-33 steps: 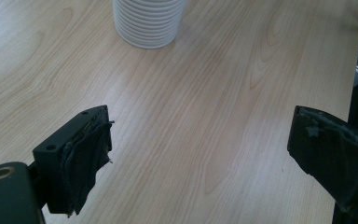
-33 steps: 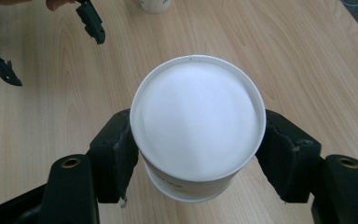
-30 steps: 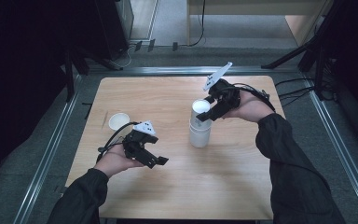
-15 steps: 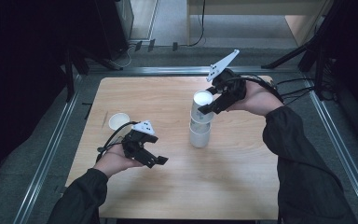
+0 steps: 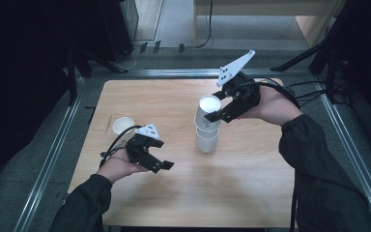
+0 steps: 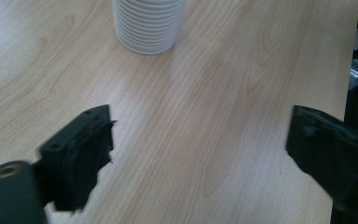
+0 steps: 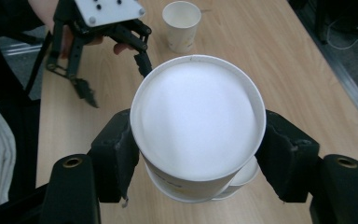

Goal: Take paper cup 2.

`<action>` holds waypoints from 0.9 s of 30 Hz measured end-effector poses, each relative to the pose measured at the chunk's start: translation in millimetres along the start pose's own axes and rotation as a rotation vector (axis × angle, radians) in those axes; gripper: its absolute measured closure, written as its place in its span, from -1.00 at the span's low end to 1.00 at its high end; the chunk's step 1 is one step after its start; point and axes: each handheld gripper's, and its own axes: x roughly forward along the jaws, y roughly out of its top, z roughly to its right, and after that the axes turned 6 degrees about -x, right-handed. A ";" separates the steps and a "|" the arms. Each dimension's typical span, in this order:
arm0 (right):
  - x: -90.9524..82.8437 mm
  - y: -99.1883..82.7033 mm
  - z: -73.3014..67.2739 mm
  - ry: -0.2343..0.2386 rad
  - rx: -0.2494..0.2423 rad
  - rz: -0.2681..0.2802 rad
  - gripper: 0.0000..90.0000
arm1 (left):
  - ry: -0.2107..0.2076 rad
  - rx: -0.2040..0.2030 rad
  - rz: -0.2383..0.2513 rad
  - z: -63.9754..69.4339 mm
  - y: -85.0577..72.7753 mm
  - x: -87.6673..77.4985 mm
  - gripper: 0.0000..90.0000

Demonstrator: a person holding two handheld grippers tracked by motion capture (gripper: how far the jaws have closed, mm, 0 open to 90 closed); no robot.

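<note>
Left gripper [image 5: 163, 165]: sat low and left of centre in the high view, jaws spread with nothing between them; they had just been closing somewhat, over bare wood in the left gripper view.
Table [image 5: 251, 193]: light wood, filling the middle of the high view.
Cup stack [image 5: 207, 139]: stood upright at the centre of the high view, right of the left gripper and apart from it; its ribbed base [image 6: 149, 28] showed at the top of the left gripper view.
Top cup [image 5: 209, 110]: sat raised above the stack, pinched at both sides of its wall just under the rim [image 7: 198, 116].
Right gripper [image 5: 211, 116]: upper right of centre, jaws clamped on the top cup.
Single cup [image 5: 123, 125]: stood alone at the left of the table, upright, well apart from the stack.
</note>
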 end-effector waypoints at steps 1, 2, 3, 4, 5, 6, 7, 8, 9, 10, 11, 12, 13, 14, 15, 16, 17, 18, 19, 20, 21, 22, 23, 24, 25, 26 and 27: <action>1.5 -2.2 -1.1 0.012 0.007 0.004 -0.23 | -0.002 0.002 0.003 -0.3 0.2 -0.6 -0.71; 3.1 -4.8 -2.4 0.021 0.014 0.008 -0.23 | -0.004 0.001 0.009 -0.5 0.3 -1.2 -0.71; 4.7 -7.3 -3.6 0.030 0.016 0.011 -0.23 | -0.004 0.001 0.010 -0.6 0.3 -1.6 -0.71; 5.9 -9.9 -5.3 0.038 0.019 0.013 -0.23 | -0.002 0.001 0.012 -0.7 0.2 -1.9 -0.71; 7.1 -12.3 -7.0 0.043 0.022 0.018 -0.23 | -0.003 -0.004 0.013 -0.8 0.1 -2.1 -0.71; 8.0 -14.6 -9.2 0.046 0.023 0.017 -0.23 | -0.005 -0.006 0.014 -1.1 0.1 -2.0 -0.71; 9.1 -17.0 -11.3 0.052 0.024 0.021 -0.23 | -0.006 -0.006 0.014 -1.2 0.1 -1.8 -0.71; 10.4 -19.4 -13.2 0.055 0.021 0.023 -0.23 | -0.006 -0.005 0.013 -1.2 0.1 -1.5 -0.71; 11.8 -22.0 -15.2 0.055 0.021 0.022 -0.23 | -0.012 -0.006 0.011 -1.2 0.0 -1.0 -0.71; 12.6 -24.6 -17.5 0.055 0.021 0.032 -0.23 | -0.020 -0.003 0.007 -0.9 -0.2 -0.4 -0.70; 12.9 -27.8 -19.8 0.063 0.028 0.050 -0.23 | -0.027 0.001 0.003 -0.4 -0.4 0.2 -0.68; 13.3 -29.8 -21.6 0.065 0.029 0.058 -0.23 | -0.028 0.007 -0.001 -0.1 -0.4 0.5 -0.67; 13.4 -31.2 -23.4 0.065 0.026 0.065 -0.23 | -0.032 0.007 -0.001 0.4 -0.4 0.9 -0.67; 13.7 -32.3 -25.0 0.066 0.023 0.065 -0.23 | -0.033 0.005 0.002 0.9 -0.2 1.3 -0.67; 14.3 -33.6 -27.0 0.065 0.017 0.064 -0.23 | -0.034 0.004 0.003 1.1 0.0 1.4 -0.67; 14.3 -34.4 -28.1 0.071 0.020 0.064 -0.23 | -0.035 0.005 0.005 1.1 0.4 1.5 -0.67; 14.8 -35.2 -29.5 0.069 0.020 0.065 -0.23 | -0.035 0.006 0.009 1.3 0.5 1.4 -0.67; 15.4 -36.4 -31.4 0.075 0.019 0.064 -0.23 | -0.036 0.007 0.011 1.3 0.7 1.1 -0.66; 16.0 -37.4 -32.6 0.075 0.017 0.064 -0.23 | -0.039 0.009 0.015 1.2 0.5 0.8 -0.61; 16.9 -39.0 -33.9 0.076 0.018 0.066 -0.23 | -0.041 0.010 0.019 1.3 0.3 1.1 -0.54; 18.3 -41.4 -34.7 0.075 0.020 0.065 -0.23 | -0.041 0.009 0.019 1.2 0.2 1.4 -0.53; 19.4 -43.1 -34.9 0.075 0.021 0.066 -0.23 | -0.043 0.007 0.016 1.2 0.1 1.9 -0.52; 20.8 -45.3 -35.6 0.077 0.025 0.064 -0.23 | -0.051 0.010 0.014 0.8 0.1 2.3 -0.50; 22.4 -47.7 -36.2 0.076 0.029 0.068 -0.23 | -0.053 0.009 0.013 1.1 -0.1 2.8 -0.50; 24.0 -50.1 -36.8 0.079 0.033 0.070 -0.23 | -0.054 0.004 0.012 1.5 -0.4 3.2 -0.50; 25.8 -52.5 -37.4 0.079 0.037 0.072 -0.23 | -0.052 0.006 0.013 2.0 -0.8 3.7 -0.49; 28.0 -55.3 -38.5 0.078 0.039 0.070 -0.23 | -0.050 0.010 0.012 2.0 -1.1 3.8 -0.48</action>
